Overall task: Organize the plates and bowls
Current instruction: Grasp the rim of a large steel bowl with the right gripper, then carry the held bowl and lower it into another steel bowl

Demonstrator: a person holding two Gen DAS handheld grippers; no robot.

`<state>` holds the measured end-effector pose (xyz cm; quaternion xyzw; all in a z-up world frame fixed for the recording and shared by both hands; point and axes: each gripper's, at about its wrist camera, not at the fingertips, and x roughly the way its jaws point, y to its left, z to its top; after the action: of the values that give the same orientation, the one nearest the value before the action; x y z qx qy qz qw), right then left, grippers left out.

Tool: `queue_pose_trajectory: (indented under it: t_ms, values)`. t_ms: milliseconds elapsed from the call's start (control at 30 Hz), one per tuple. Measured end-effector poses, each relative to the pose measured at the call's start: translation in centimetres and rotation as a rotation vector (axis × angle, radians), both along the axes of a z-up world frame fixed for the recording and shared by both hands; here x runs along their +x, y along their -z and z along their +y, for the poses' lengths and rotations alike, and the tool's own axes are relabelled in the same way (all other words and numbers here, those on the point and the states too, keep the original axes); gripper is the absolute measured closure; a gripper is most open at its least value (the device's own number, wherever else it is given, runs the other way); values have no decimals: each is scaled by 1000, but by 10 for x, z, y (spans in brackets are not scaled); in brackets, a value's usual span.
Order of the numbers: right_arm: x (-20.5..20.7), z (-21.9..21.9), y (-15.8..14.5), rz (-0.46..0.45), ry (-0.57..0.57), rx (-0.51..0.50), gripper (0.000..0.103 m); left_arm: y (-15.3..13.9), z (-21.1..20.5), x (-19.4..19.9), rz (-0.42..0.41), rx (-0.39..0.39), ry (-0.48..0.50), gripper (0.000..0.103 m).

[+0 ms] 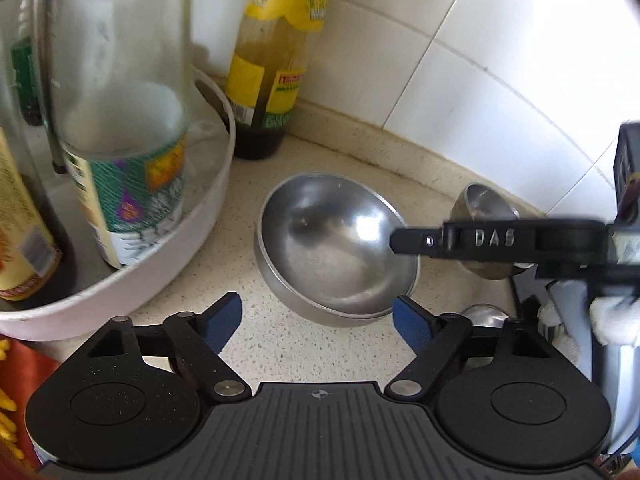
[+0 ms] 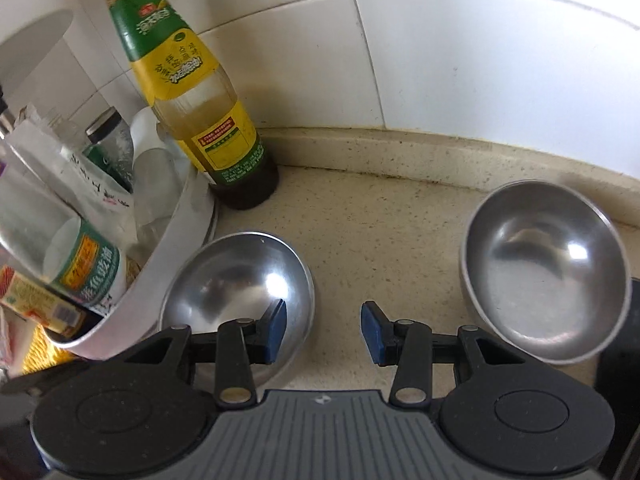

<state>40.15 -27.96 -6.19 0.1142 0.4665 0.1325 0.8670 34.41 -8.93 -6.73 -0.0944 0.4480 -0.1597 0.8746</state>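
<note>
A speckled counter [image 2: 380,240] met white wall tiles. At left, a white tray [image 1: 192,240] held bottles [image 1: 132,184]; a sauce bottle [image 2: 208,120] stood beside it. The left claw [image 1: 318,320] – jaws apart, empty – hovered near a steel bowl [image 1: 332,240]. The right claw [image 2: 324,328], narrowly apart, gripped nothing – one finger over that bowl's rim, a second bowl [image 2: 544,264] to its right.

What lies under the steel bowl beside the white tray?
Apparently a second steel bowl: only its rim and outer wall show beneath the upper bowl. Its inside is covered.
</note>
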Motion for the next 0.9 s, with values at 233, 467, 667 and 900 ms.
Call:
queue_pose_trajectory:
  t_ms: [233, 467, 667, 900]
  values:
    - [20, 8, 12, 54, -61, 88, 61, 5, -10, 4, -29, -12, 20, 21]
    - [32, 11, 24, 87, -69, 120, 61, 16, -7, 14, -57, -50, 13, 16]
    - [25, 11, 22, 68, -102, 124, 58, 21, -13, 15, -61, -18, 20, 15]
    - [8, 6, 11, 32, -101, 139, 58, 13, -23, 0, -128, 41, 50, 13]
